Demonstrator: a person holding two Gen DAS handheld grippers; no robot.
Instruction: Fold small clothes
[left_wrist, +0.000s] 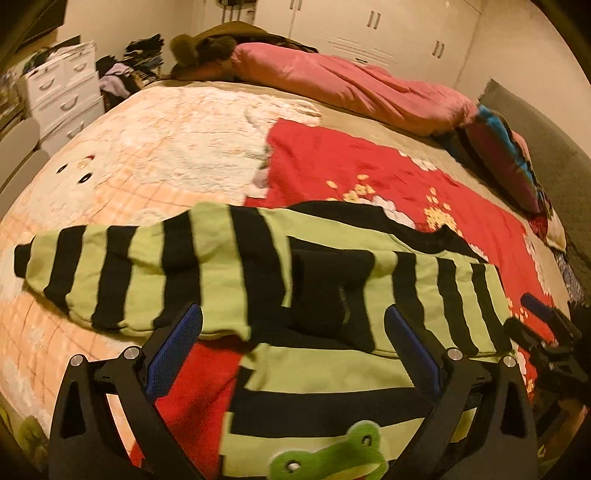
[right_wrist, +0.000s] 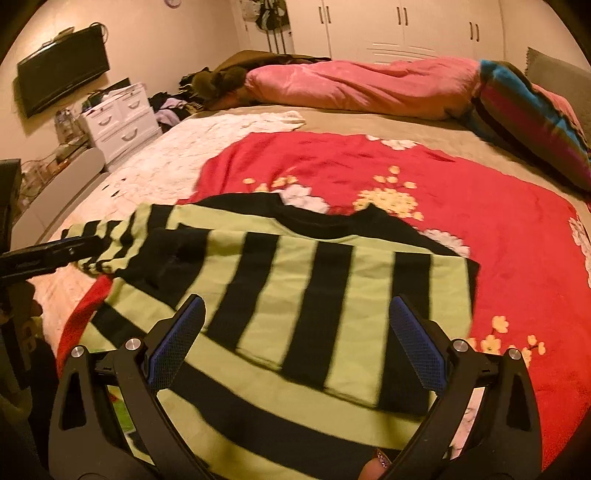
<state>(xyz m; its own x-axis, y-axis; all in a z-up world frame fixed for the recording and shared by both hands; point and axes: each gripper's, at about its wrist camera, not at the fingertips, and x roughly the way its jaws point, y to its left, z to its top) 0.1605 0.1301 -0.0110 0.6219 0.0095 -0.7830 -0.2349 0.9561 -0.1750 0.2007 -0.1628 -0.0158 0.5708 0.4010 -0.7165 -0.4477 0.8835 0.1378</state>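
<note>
Both my fingers (left_wrist: 293, 345) (right_wrist: 297, 339) hang open, empty, over the green-and-black striped knit sweater (right_wrist: 295, 280) — sleeves already folded across mid-frame, ready for halving.

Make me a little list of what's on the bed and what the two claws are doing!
garment: green-and-black striped sweater, spread on the bed
sleeves: one lies across the body, other stretched sideways
underneath: red flowered blanket
decoration: frog face on sweater
left claw: open, empty
right claw: open, empty
far side: pink quilt
</note>
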